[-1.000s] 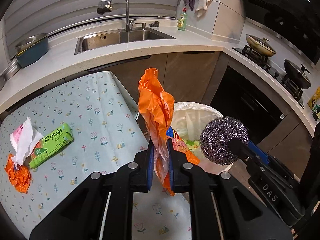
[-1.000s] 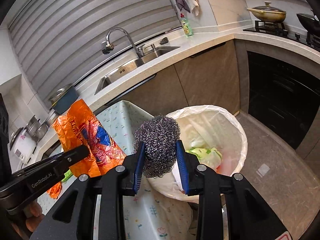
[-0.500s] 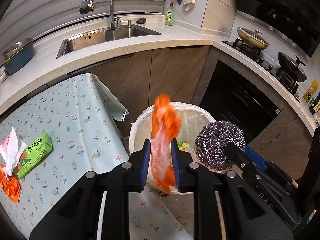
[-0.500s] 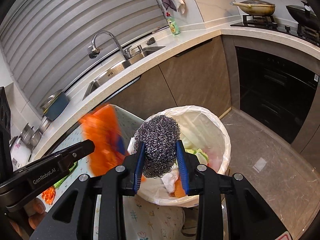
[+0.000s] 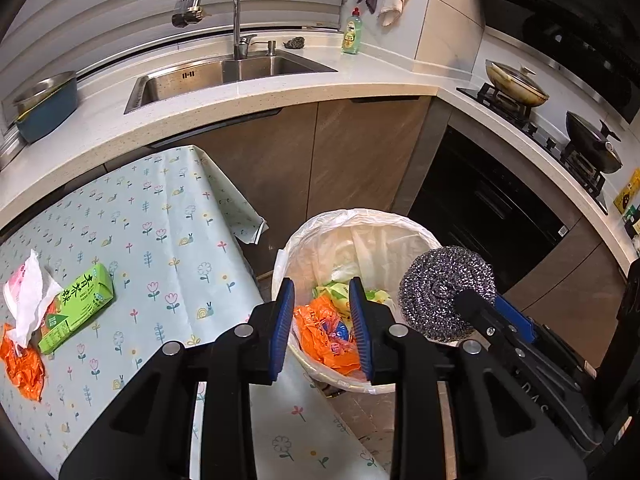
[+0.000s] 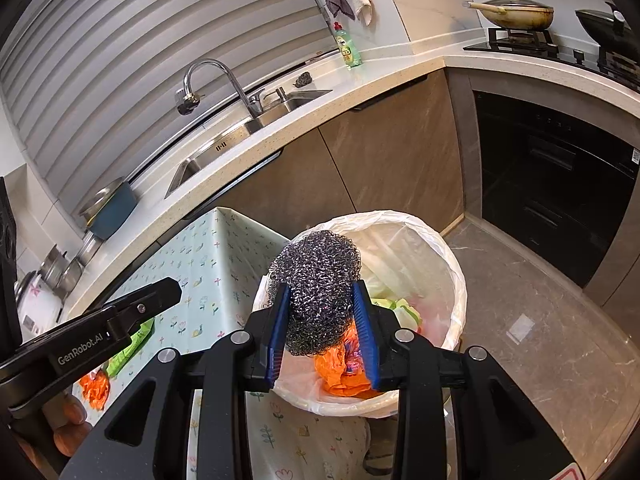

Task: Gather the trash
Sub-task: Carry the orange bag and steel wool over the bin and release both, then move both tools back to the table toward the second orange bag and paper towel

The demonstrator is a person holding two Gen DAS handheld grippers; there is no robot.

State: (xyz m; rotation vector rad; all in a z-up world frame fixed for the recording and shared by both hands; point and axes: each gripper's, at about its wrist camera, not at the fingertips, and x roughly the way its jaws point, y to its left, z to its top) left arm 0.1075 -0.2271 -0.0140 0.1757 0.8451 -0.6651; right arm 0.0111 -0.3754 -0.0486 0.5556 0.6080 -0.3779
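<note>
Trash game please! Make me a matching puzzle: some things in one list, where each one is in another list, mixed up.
Things:
1. crumpled orange plastic wrapper
2. round steel wool scrubber
3. green paper drink carton
4. green dish soap bottle

Places:
A. on the counter near the sink
B. inside the white-lined trash bin
C. on the flowered tablecloth
D. in the right gripper

Pairs: 1-B, 2-D, 3-C, 4-A

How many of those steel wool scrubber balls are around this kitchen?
2. One steel scrubber is clamped in the right gripper above the trash bin; a smaller dark scrubber sits on the counter behind the sink. Others could be hidden.
</note>
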